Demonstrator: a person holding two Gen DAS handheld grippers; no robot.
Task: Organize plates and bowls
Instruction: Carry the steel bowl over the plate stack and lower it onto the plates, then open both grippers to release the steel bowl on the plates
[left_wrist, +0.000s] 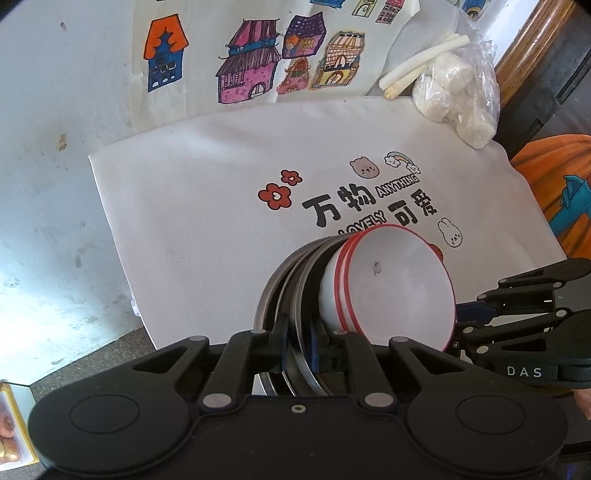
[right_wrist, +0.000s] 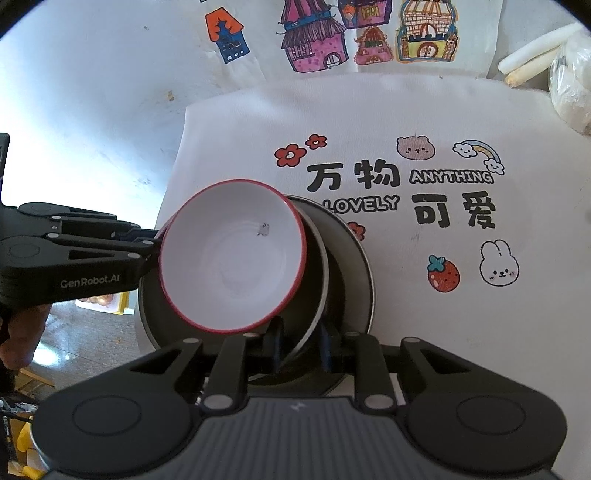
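Two nested white bowls with red rims (left_wrist: 399, 288) sit tilted on a stack of metal plates (left_wrist: 280, 295) over the near edge of a printed white mat (left_wrist: 203, 203). My left gripper (left_wrist: 299, 350) is shut on the near rims of the plates. The right gripper (left_wrist: 458, 332) reaches in from the right side of the stack. In the right wrist view the top bowl (right_wrist: 232, 258) lies off-centre to the left on the plates (right_wrist: 351, 266). My right gripper (right_wrist: 301, 349) pinches a plate rim, and the left gripper (right_wrist: 155, 243) meets the stack from the left.
A clear bag of white lumps (left_wrist: 454, 92) and white sticks (left_wrist: 424, 61) lie at the mat's far right corner. A sheet of coloured house drawings (left_wrist: 258, 55) lies behind the mat. An orange pumpkin-like shape (left_wrist: 546, 166) is at the right. A person's hand (right_wrist: 22, 332) holds the left gripper.
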